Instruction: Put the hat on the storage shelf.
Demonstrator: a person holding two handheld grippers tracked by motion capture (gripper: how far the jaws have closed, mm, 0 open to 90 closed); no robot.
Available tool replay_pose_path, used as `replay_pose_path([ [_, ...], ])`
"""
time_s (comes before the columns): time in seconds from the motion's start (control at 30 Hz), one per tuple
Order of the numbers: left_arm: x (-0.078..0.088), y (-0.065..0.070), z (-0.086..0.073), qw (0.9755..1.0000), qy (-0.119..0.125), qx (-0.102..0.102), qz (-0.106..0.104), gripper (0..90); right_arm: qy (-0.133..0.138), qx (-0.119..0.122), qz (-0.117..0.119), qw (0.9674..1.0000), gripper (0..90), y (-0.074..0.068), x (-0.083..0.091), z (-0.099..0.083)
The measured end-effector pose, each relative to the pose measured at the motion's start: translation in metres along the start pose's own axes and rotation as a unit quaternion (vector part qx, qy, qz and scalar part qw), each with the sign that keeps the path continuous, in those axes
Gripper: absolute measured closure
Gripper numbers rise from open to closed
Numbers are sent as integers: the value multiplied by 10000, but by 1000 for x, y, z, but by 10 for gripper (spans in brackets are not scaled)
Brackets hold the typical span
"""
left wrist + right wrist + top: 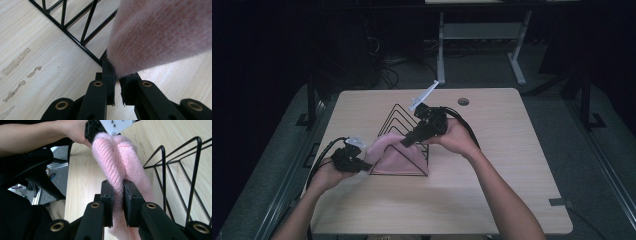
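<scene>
On the pale wooden table (pixel 492 165), right at its middle, stands a black wire rack of triangular loops (pixel 404 120), and a soft pink knitted cloth (pixel 389 152) is stretched across its near side between the two hand-held tools. Left gripper (pixel 362 161) sits low at the rack's left corner, held by the person's left hand (pixel 329 174); from its own camera the left gripper (pixel 117 78) has its jaws drawn together on the very edge of the pink knit (pixel 160 35), which bulges up and away to the right, with the rack's black base bar (pixel 72 37) running diagonally just behind. Over to the right gripper (pixel 404 142): it comes in from above, angled down toward the cloth's upper end, gripped by the right hand (pixel 454 137). Its own view shows the right gripper (pixel 118 202) clamped tight on a folded ridge of the knit (pixel 117 162), the pads pressing the fabric from both sides. That fold runs straight ahead to the left gripper (pixel 96 131) farther off, where a white plate (pixel 116 125) sits above the bunched end. Wire loops of the rack (pixel 180 180) stand just to the right of the cloth. So the cloth hangs pinched at both ends, lifted off the tabletop, partly draped against the rack's front.
</scene>
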State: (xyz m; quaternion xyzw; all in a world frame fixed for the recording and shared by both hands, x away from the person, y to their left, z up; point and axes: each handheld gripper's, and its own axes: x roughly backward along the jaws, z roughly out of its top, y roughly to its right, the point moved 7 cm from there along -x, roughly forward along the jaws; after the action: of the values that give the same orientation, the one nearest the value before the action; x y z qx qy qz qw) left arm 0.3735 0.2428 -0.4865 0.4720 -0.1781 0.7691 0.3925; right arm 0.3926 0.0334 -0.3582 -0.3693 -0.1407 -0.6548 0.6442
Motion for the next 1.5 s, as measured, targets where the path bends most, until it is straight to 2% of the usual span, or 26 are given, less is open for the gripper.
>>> replay_pose_path([
  [0.3, -3, -3, -1, 9999, -106, -14, 22, 833, 55, -76, 60, 9999, 805, 1, -4, -6],
  [0.47, -1, -2, -1, 10000, -79, 1, 24, 815, 90, -66, 42, 9999, 775, 0, -3, -7],
  [0.57, 1, -1, -1, 10000, -47, -2, 46, 801, 171, -138, 76, 9997, 744, 0, 0, -9],
  [0.67, 5, -1, -2, 10000, -8, -55, 72, 770, 276, -171, 59, 9995, 685, 0, 5, -12],
  [0.73, 7, -2, -2, 9999, 6, -97, 83, 767, 299, -209, 58, 9993, 676, 0, 6, -12],
  [0.87, 10, -1, -2, 9999, 58, -53, 78, 762, 340, -230, -4, 9992, 676, 0, 11, -15],
  [1.13, 14, 0, 1, 9998, 18, -137, 105, 762, 442, -289, 31, 9986, 664, -2, 20, -18],
  [1.3, 15, 2, 1, 9999, 62, -113, 72, 763, 505, -285, -66, 9983, 609, -1, 29, -23],
  [1.5, 17, 3, 3, 9999, 72, -118, 90, 743, 604, -411, -207, 9971, 563, 3, 44, -32],
])
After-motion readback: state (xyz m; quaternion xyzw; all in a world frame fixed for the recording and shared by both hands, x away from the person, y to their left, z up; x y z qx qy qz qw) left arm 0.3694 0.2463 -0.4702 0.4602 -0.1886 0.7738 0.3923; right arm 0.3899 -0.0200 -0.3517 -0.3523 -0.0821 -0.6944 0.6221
